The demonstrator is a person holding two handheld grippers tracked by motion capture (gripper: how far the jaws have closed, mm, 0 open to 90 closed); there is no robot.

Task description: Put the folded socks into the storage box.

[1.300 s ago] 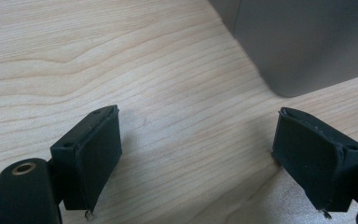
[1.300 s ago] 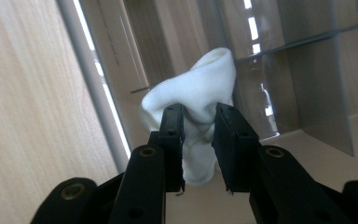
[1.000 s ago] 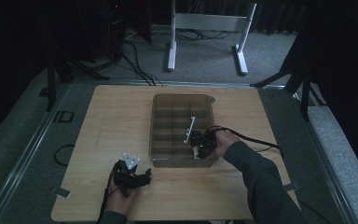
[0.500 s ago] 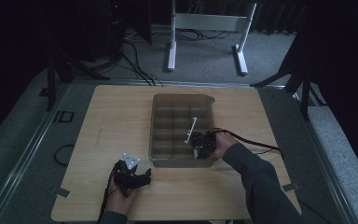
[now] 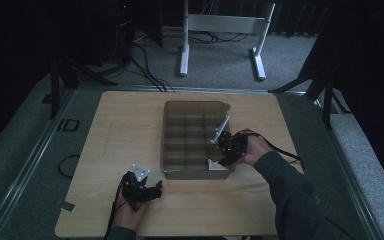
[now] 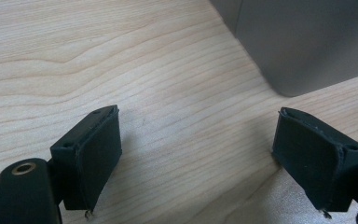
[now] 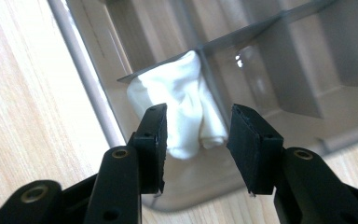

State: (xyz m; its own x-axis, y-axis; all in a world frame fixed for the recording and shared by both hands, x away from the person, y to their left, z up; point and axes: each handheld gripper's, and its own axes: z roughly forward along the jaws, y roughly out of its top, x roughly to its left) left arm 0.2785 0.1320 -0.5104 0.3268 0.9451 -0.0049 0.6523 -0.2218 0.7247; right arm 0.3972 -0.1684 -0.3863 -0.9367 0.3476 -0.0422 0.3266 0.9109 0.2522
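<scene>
White cloth [image 7: 186, 100]: we see it bunched in a near corner compartment of the divided bin [image 5: 180, 111].
Right gripper [image 7: 196, 135]: jaws part-open, astride it, gripping nothing.
Left gripper [image 6: 196, 154]: wide, idle on table [image 5: 120, 130].
Risk: closing now, we may snag the divider.

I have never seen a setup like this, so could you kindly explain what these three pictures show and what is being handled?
A person sits at a wooden table holding a hand-held two-jaw gripper in each hand. The high view looks down from above; the other two pictures come from cameras riding on the grippers.

The left gripper rests near the table's front edge, jaws wide open over bare wood, holding nothing. The right gripper reaches into the near right corner of a translucent divided tray. A rolled white cloth sits in that corner compartment, between the parted jaws. Whether the jaws touch it is unclear.
</scene>
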